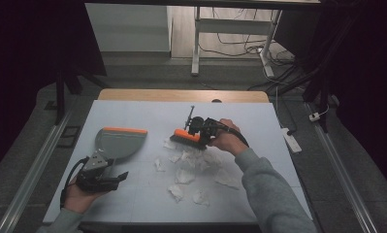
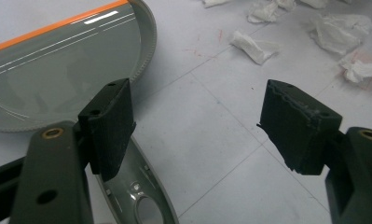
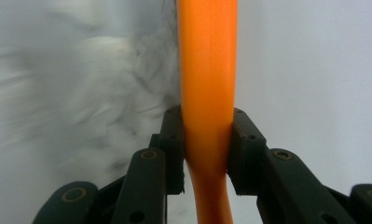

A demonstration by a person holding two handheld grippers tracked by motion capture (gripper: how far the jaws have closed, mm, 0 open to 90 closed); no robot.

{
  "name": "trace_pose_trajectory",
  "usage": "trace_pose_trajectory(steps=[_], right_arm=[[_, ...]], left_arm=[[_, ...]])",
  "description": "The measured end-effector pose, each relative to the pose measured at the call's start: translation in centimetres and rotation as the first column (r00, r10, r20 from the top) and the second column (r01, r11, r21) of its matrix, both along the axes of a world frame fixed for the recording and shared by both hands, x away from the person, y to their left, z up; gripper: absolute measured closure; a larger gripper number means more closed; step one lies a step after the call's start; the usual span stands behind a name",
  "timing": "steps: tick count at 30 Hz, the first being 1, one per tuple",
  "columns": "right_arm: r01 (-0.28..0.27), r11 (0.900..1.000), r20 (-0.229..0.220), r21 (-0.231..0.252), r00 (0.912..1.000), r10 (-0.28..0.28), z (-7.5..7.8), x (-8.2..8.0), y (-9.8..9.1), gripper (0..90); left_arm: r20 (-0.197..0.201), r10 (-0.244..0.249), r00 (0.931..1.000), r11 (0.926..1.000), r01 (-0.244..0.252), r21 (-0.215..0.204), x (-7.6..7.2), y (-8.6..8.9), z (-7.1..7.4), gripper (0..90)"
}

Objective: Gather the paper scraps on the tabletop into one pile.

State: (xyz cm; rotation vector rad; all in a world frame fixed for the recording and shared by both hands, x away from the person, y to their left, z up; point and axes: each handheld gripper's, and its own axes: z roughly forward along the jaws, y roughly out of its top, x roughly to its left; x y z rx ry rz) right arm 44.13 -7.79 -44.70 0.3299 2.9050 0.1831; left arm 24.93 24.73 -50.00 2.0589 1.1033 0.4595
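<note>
1. The right gripper [image 1: 197, 130] is clamped on the smooth orange plastic handle of a small hand brush [image 3: 207, 93]; in the right gripper view the two flat black pads press its rounded sides, and the handle runs straight up from between them.
2. In the high view the brush head [image 1: 187, 138] lies just left of that gripper, with an orange back above dark bristles that sit at the far edge of the paper litter.
3. Crumpled white tissue scraps [image 1: 185, 175], soft and irregular in shape, are scattered on the table from just beneath the brush towards the person's side.
4. To the left of the handle in the right gripper view, the pale scraps and the bristles show as a blur.
5. The left gripper [image 2: 197, 126] has its jaws standing wide apart with nothing between them; its pads [image 2: 110, 122] are matt black, blocky and slightly rough at the edges.
6. A glossy grey plastic dustpan with an orange lip [image 1: 117, 141] lies just beyond the left gripper, with a curved, finely ribbed back wall.
7. Its grey handle [image 2: 141, 196], with an oval hanging hole, lies directly below the left pad.
8. The table top [image 2: 211, 154] is a smooth pale sheet crossed by thin grid lines.
</note>
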Motion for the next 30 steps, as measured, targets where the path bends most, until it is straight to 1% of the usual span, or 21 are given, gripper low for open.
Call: trace_pose_trajectory(steps=[1, 3, 4, 5, 6, 7, 9, 12, 13, 14, 15, 16, 19, 21, 22, 23, 25, 27, 28, 29, 30], right_arm=[[0.005, 0.9997, 0.009, 0.024, 0.9999, -0.005, 0.5, -0.3, -0.2, 70.6], [0.030, 0.9966, 0.052, 0.077, 0.9981, -0.034, 1.4, -0.3, -0.6, 70.5], [0.034, 0.9957, 0.064, 0.086, 0.9972, -0.040, 1.7, -0.1, -0.6, 70.5], [0.052, 0.9930, 0.085, 0.106, 0.9945, -0.061, 2.0, 0.2, -0.6, 70.5], [0.060, 0.9907, 0.097, 0.122, 0.9927, -0.072, 2.0, 0.6, -0.5, 70.5], [0.069, 0.9895, 0.104, 0.127, 0.9912, -0.083, 1.9, 1.0, -0.2, 70.5], [0.066, 0.9908, 0.133, 0.118, 0.9878, -0.082, 1.3, 1.8, 0.6, 70.5], [0.046, 0.9973, 0.162, 0.058, 0.9853, -0.055, 0.0, 3.1, 2.3, 70.5], [0.038, 0.9984, 0.163, 0.042, 0.9857, -0.044, -0.4, 3.4, 2.8, 70.6], [0.022, 0.9990, 0.155, 0.040, 0.9875, -0.028, -0.8, 3.6, 3.3, 70.5], [0.009, 0.9991, 0.136, 0.042, 0.9906, -0.014, -1.1, 3.5, 3.8, 70.6], [-0.013, 0.9992, 0.127, 0.038, 0.9919, 0.008, -1.2, 3.3, 4.3, 70.6], [-0.082, 0.9963, 0.128, -0.024, 0.9881, 0.085, -1.4, 1.8, 5.1, 70.7], [-0.097, 0.9949, 0.118, -0.029, 0.9880, 0.100, -1.5, 0.6, 5.0, 70.8], [-0.125, 0.9910, 0.102, -0.048, 0.9864, 0.129, -1.2, 0.1, 4.9, 70.8], [-0.157, 0.9870, 0.090, -0.035, 0.9830, 0.160, -1.1, -0.3, 4.6, 70.8], [-0.185, 0.9808, 0.083, -0.061, 0.9784, 0.190, -0.9, -1.5, 4.2, 70.7], [-0.186, 0.9810, 0.087, -0.054, 0.9778, 0.191, -0.7, -2.3, 3.7, 70.7], [-0.170, 0.9847, 0.094, -0.036, 0.9804, 0.173, -0.4, -2.6, 3.4, 70.7], [-0.159, 0.9871, 0.118, -0.017, 0.9800, 0.160, 0.0, -2.7, 3.1, 70.7], [-0.145, 0.9888, 0.123, 0.033, 0.9824, 0.140, 0.4, -2.6, 2.7, 70.6]], left_arm=[[0.000, 0.001, 1.0000, 1.0000, -0.001, 0.001, 0.0, -0.1, 0.0, 26.4], [-0.001, -0.003, 1.0000, 1.0000, 0.003, 0.004, 0.1, -0.2, 0.0, 26.4], [-0.002, -0.003, 1.0000, 1.0000, 0.003, 0.005, 0.1, -0.2, 0.0, 26.4], [-0.002, -0.003, 1.0000, 1.0000, 0.003, 0.005, 0.1, -0.3, 0.0, 26.4], [-0.002, -0.003, 1.0000, 1.0000, 0.003, 0.006, 0.1, -0.3, 0.0, 26.4], [-0.003, -0.003, 1.0000, 1.0000, 0.003, 0.008, 0.1, -0.3, 0.0, 26.4], [-0.005, -0.002, 1.0000, 1.0000, 0.002, 0.007, 0.1, -0.2, 0.0, 26.4], [-0.008, 0.005, 1.0000, 1.0000, -0.005, 0.008, 0.1, -0.2, -0.1, 26.4], [-0.007, 0.007, 1.0000, 0.9999, -0.007, 0.009, 0.1, -0.1, -0.1, 26.4], [-0.007, 0.009, 0.9999, 0.9999, -0.009, 0.007, 0.1, -0.1, -0.1, 26.4], [-0.006, 0.011, 0.9999, 0.9999, -0.011, 0.007, 0.0, 0.0, -0.1, 26.4], [-0.006, 0.011, 0.9999, 0.9999, -0.011, 0.006, 0.0, 0.1, -0.1, 26.4], [-0.012, 0.018, 0.9998, 0.9998, -0.017, 0.005, 0.1, 0.3, -0.3, 26.4], [-0.014, 0.018, 0.9997, 0.9998, -0.018, 0.004, 0.1, 0.3, -0.4, 26.4], [-0.013, 0.017, 0.9998, 0.9998, -0.017, 0.007, 0.1, 0.2, -0.4, 26.4], [-0.012, 0.016, 0.9998, 0.9998, -0.016, 0.009, 0.1, 0.2, -0.4, 26.4], [-0.009, 0.014, 0.9999, 0.9999, -0.014, 0.009, 0.1, 0.1, -0.3, 26.4], [-0.008, 0.014, 0.9999, 0.9999, -0.013, 0.010, 0.1, 0.0, -0.2, 26.4], [-0.009, 0.014, 0.9999, 0.9998, -0.014, 0.011, 0.1, 0.0, -0.2, 26.4], [-0.009, 0.016, 0.9998, 0.9998, -0.015, 0.013, 0.1, 0.0, -0.2, 26.4], [-0.009, 0.017, 0.9998, 0.9998, -0.017, 0.013, 0.1, 0.0, -0.2, 26.4]])
